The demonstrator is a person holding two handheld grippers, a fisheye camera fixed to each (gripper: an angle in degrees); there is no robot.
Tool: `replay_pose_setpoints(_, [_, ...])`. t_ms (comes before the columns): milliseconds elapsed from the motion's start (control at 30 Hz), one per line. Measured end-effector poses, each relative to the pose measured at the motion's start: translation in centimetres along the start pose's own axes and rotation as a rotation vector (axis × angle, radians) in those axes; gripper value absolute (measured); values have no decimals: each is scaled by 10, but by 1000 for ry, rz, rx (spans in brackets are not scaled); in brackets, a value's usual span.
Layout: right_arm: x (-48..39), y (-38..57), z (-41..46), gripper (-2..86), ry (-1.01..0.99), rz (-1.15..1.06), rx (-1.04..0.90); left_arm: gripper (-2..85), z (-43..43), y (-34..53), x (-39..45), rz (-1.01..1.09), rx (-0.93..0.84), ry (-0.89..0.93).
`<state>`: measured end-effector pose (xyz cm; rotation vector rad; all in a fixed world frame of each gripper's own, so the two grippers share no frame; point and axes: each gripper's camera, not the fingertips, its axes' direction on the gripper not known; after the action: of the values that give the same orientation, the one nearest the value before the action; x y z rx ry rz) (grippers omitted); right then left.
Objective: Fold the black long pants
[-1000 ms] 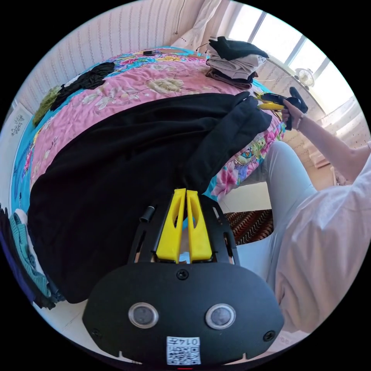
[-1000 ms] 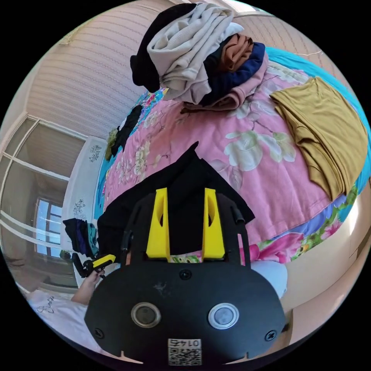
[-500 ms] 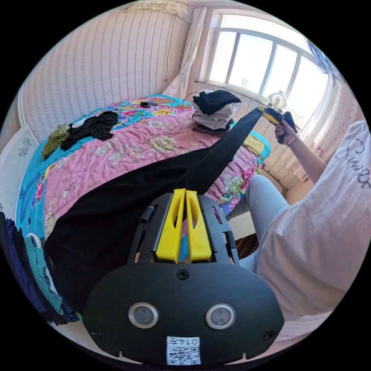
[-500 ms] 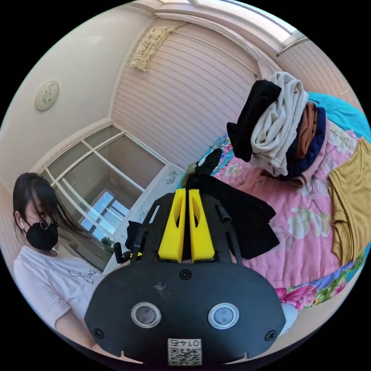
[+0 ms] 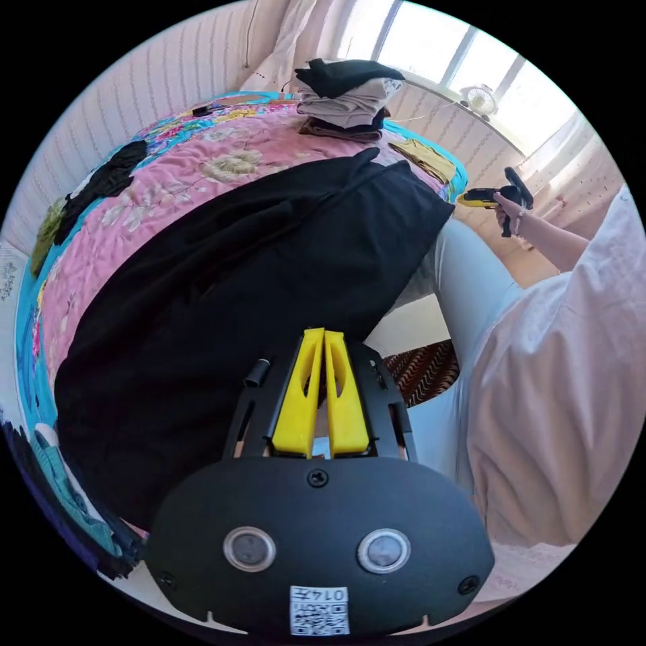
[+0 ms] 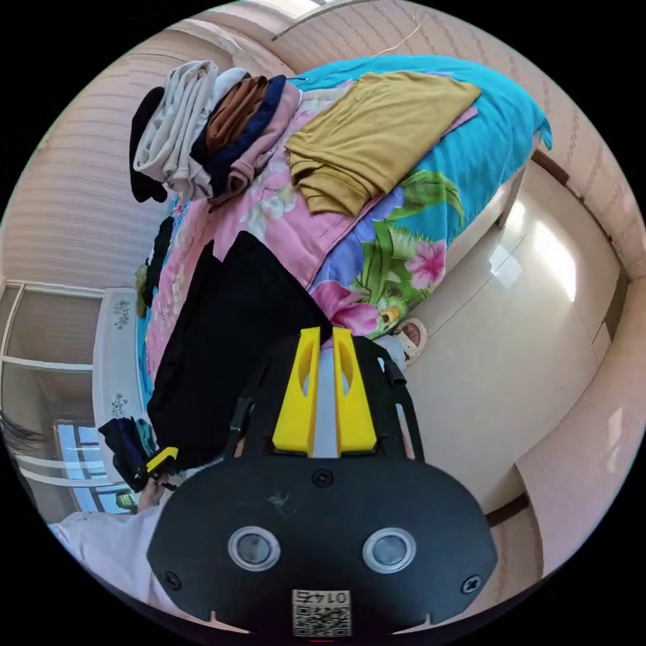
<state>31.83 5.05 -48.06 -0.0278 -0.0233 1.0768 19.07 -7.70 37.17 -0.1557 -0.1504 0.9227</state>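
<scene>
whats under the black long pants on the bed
The black long pants lie spread on a pink floral quilt over a turquoise flowered bedsheet. The quilt shows around their edges; whatever lies directly beneath the cloth is covered.

Dark clothes (image 5: 60, 484) cut by edge

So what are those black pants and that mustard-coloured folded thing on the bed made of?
The black long pants look like a soft, matte woven or knit fabric: no sheen, lying in loose, gentle folds. The mustard garment seems a thin jersey knit, with fine ripples and limp layered edges. The exact fibre of either can't be told.
</scene>
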Motion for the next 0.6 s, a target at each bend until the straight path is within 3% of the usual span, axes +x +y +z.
replay_pose_setpoints(100, [-51,-21,1,39,22,-171,87,-8,-12,-14,-17,-2,46,-87])
replay_pose_setpoints(233, [-139,-59,58,70,-128,-394,-12,-5,-2,-55,-53,-11,84,-216])
replay_pose_setpoints(433, [-231,-96,157,101,-130,-440,-123,32,25,-94,-117,-107,55,-254])
replay_pose_setpoints(600, [-265,-99,230,50,-39,-464,-269,79,64,-102,-168,-162,-37,-317])
